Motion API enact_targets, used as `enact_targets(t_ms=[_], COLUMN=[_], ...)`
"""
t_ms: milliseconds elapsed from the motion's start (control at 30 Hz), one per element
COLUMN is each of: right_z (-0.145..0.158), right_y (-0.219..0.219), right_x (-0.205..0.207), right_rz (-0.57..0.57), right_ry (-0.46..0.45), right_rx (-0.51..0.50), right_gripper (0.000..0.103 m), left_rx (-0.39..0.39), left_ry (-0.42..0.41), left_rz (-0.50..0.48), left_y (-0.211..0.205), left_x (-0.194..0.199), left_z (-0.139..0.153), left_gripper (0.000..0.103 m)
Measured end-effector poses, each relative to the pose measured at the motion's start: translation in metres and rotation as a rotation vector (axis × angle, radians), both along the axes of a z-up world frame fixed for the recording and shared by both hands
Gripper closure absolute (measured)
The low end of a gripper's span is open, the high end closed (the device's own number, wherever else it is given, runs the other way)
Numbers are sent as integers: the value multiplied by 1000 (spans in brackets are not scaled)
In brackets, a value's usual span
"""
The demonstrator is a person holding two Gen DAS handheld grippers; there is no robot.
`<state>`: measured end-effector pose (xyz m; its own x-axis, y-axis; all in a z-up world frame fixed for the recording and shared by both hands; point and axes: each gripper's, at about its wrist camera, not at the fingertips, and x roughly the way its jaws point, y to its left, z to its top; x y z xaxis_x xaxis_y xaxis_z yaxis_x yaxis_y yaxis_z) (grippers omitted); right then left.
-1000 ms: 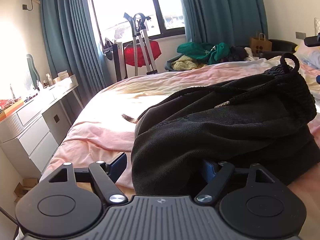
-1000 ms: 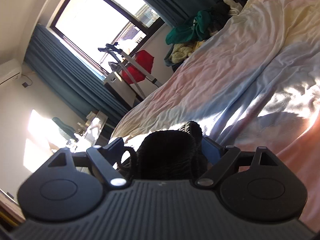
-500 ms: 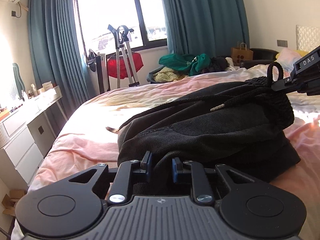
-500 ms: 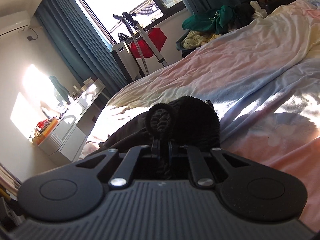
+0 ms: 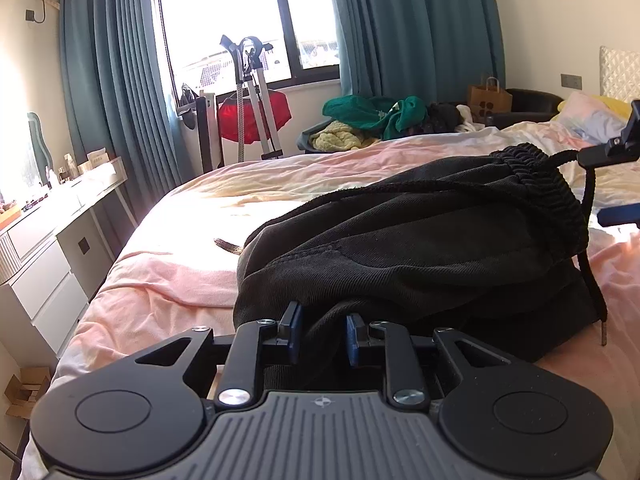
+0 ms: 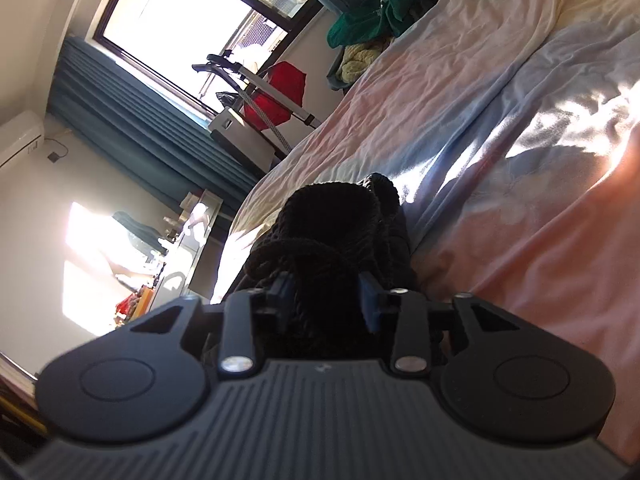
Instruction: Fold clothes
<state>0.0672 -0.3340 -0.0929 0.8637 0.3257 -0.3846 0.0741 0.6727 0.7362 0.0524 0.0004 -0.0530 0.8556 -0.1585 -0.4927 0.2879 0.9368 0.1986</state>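
Note:
A black drawstring garment (image 5: pixel 420 248) lies bunched on the bed (image 5: pixel 192 280). My left gripper (image 5: pixel 322 338) is at its near edge, jaws partly open with a fold of the black fabric between the blue pads, not pinched. My right gripper (image 6: pixel 326 300) is at the ribbed waistband (image 6: pixel 340 216), jaws partly open around the knit and its cord. The right gripper also shows at the far right of the left wrist view (image 5: pixel 616 152). The drawstring (image 5: pixel 592 272) hangs loose down the garment's right side.
A white dresser (image 5: pixel 44 256) stands left of the bed. A garment steamer stand (image 5: pixel 250 96) with red fabric is by the window. A pile of green and yellow clothes (image 5: pixel 372 120) and a paper bag (image 5: pixel 489 98) lie beyond the bed. Pillows (image 5: pixel 592 114) are at far right.
Both grippers were shut on the garment half a second ago and have now opened partway. The waistband has dropped a little and the drawstring hangs free.

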Motion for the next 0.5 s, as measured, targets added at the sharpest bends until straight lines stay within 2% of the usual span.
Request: enact_targets(t_ms=[33,100,233,300,333,367,500], right_z=[4,6,-13,-30,-39,-44,-55], right_y=[10,26,44,43,42,41,35], right_x=[2,8,29,41,48,53,68], right_rz=[8,35,61,54,55,57,63], right_ry=[-9,-8,94,133,144,144,126], right_rx=[-38,-115,-191,-173,-152,-138,-61], right_gripper=[8,10,10,9,2,0,0], left_rx=[0,0,-28,-47,-54,-58,-53], left_ry=[1,6,28,43,50,54,54], left_rz=[1,2,17,27,30,33,31], left_y=[0,0,3,5,6,6,6], left_x=[0,1,4,6,7,8,10], left_z=[0,0,2,2,3,3,4], left_gripper=[79,77,61,58,56,55,50])
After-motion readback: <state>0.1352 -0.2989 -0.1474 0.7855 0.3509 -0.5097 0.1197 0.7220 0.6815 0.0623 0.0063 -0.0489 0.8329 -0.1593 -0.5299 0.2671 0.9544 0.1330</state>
